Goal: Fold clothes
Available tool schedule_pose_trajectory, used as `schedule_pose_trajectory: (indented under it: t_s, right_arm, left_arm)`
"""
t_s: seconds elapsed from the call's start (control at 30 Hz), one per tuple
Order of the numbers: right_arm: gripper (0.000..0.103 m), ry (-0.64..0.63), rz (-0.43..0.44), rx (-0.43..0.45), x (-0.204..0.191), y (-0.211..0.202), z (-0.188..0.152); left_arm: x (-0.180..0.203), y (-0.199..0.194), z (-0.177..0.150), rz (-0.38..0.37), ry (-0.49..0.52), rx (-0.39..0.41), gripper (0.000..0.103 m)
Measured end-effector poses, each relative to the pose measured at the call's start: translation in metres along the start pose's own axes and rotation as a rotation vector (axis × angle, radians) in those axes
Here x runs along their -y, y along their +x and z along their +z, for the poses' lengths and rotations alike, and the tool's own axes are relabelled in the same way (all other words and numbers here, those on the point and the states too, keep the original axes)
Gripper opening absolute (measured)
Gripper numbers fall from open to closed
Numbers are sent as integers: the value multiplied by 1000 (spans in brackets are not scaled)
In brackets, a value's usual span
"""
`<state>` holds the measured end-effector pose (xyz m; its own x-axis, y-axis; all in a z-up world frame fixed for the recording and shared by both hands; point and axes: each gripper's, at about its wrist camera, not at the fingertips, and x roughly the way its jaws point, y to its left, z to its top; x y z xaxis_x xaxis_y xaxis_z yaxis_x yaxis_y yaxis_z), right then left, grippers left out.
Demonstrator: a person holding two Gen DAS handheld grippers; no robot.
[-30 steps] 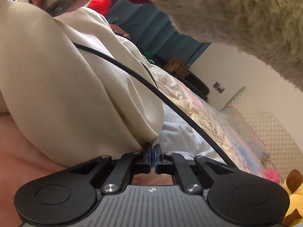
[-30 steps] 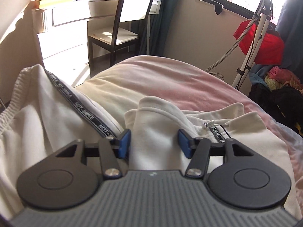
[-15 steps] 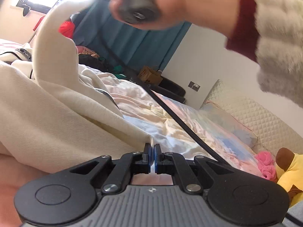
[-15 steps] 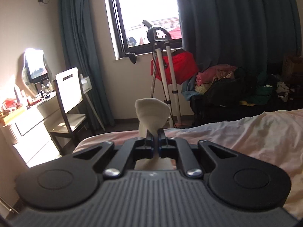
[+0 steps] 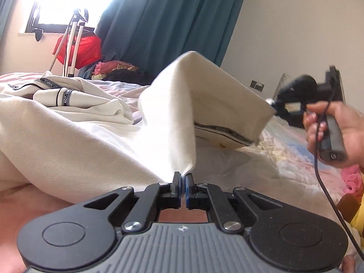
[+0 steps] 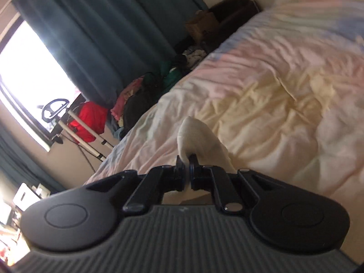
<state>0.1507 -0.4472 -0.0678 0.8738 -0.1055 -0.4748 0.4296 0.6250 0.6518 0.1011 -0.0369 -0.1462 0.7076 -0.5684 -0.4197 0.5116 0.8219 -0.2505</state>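
A cream garment (image 5: 95, 141) with black lettered trim lies bunched on the bed. My left gripper (image 5: 183, 179) is shut on an edge of it, low over the bed. My right gripper (image 6: 186, 161) is shut on another cream corner (image 6: 198, 134). In the left wrist view the right gripper (image 5: 279, 108) shows at the right, held by a hand, lifting that part of the garment (image 5: 213, 91) into a raised fold above the bedding.
The bed's pink, yellow and blue duvet (image 6: 284, 79) stretches ahead. A steamer stand with a red item (image 5: 77, 47), teal curtains (image 5: 163, 22) and a clothes pile (image 6: 141, 95) stand by the window. Pink and yellow soft toys (image 5: 355, 182) lie at the right.
My right gripper has closed on the cream fabric, lifted it and swung across to the right over the bedding. My left gripper stays shut on its edge.
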Motion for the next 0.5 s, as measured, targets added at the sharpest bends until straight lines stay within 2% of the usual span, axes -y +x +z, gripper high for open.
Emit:
schedule_pose_trajectory:
  t_s: [0.1, 0.2, 0.23, 0.27, 0.3, 0.33, 0.43, 0.5]
  right_arm:
    - [8, 170, 24, -74, 53, 1, -13]
    - [12, 311, 107, -144, 65, 7, -23]
    - [21, 346, 141, -156, 64, 8, -26]
    - [45, 378, 175, -167, 63, 8, -30]
    - [60, 410, 209, -179, 61, 7, -33]
    - [86, 425, 233, -183, 58, 8, -36]
    - [87, 387, 240, -229, 48, 20, -41]
    - [87, 376, 191, -274, 47, 32, -47]
  left_arm:
    - [9, 3, 4, 18, 24, -25, 3]
    - [9, 8, 4, 42, 45, -52, 3]
    - [9, 9, 2, 47, 49, -60, 3]
    - [10, 10, 2, 49, 48, -64, 4]
    - [11, 12, 3, 50, 40, -67, 4]
    - [11, 13, 4, 51, 30, -72, 4]
    - [6, 21, 6, 53, 12, -91, 5]
    - [3, 23, 8, 54, 1, -97, 5]
